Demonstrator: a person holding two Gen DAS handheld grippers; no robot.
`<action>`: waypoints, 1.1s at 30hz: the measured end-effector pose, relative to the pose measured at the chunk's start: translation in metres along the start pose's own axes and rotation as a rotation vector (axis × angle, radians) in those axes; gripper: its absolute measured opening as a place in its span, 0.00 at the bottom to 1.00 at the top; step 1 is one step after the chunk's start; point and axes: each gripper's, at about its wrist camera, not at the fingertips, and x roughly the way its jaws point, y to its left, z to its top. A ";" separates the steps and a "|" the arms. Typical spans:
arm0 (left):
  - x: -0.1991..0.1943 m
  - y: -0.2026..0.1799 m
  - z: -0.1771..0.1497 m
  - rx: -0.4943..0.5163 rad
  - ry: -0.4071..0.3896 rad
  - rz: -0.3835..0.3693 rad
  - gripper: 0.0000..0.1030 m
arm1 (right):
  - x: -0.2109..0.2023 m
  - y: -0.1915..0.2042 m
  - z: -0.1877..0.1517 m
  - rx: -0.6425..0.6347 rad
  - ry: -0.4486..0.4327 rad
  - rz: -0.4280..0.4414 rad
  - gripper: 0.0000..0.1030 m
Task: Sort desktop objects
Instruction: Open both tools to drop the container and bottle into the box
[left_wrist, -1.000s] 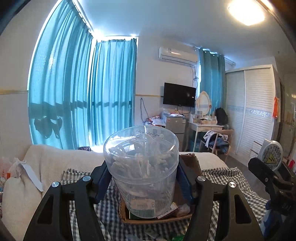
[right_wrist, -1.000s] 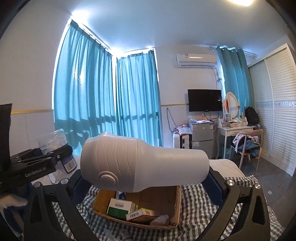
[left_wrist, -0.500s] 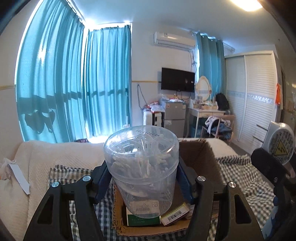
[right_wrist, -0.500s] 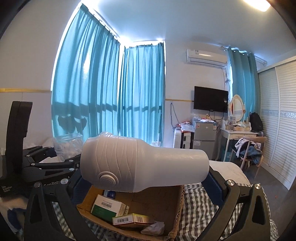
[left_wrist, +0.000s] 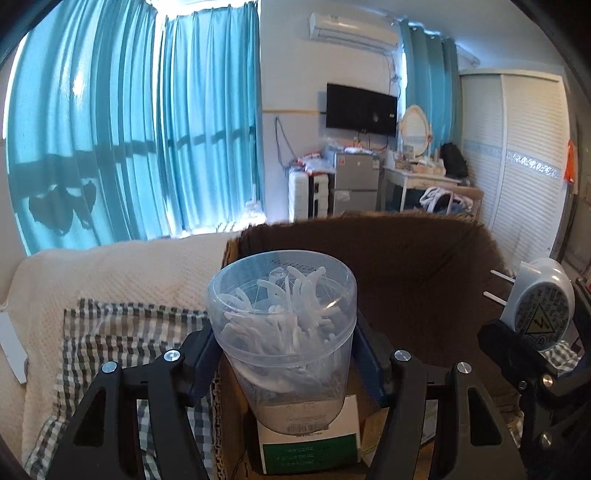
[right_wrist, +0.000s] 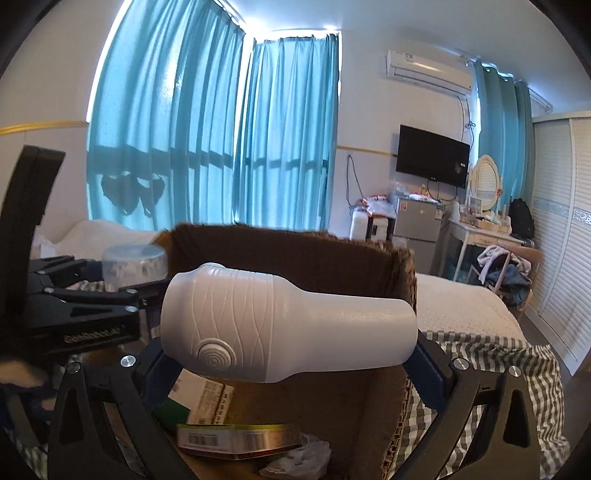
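Note:
My left gripper (left_wrist: 286, 350) is shut on a clear plastic jar (left_wrist: 280, 314) full of white picks, held upright just over the open cardboard box (left_wrist: 406, 258). The jar's base hangs right above a green and white carton (left_wrist: 310, 446) inside the box. My right gripper (right_wrist: 291, 363) is shut on a white bottle-shaped device (right_wrist: 288, 325) lying crosswise between its fingers, above the same cardboard box (right_wrist: 295, 254). The right wrist view shows the left gripper (right_wrist: 85, 306) and the jar (right_wrist: 133, 262) at the left. The device's round end (left_wrist: 543, 310) appears at the right of the left wrist view.
The box holds small cartons (right_wrist: 236, 439) and crumpled white paper (right_wrist: 295, 461). It stands on a checked cloth (left_wrist: 122, 332) over a cream blanket (left_wrist: 110, 273). Behind are blue curtains, a TV, a small fridge, a dressing table and a white wardrobe.
Both grippers have come forward and down with their loads. The cardboard box now looms large, with the jar and the white device over its opening.

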 end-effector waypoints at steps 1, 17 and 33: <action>0.004 0.000 -0.002 0.001 0.014 0.002 0.71 | 0.006 -0.002 -0.003 -0.002 0.009 -0.007 1.00; -0.019 -0.011 0.003 0.013 -0.034 0.048 0.99 | -0.027 -0.005 0.003 0.004 -0.049 -0.019 1.00; -0.089 -0.016 0.010 0.011 -0.094 0.087 1.00 | -0.100 0.009 0.010 0.054 -0.076 0.040 1.00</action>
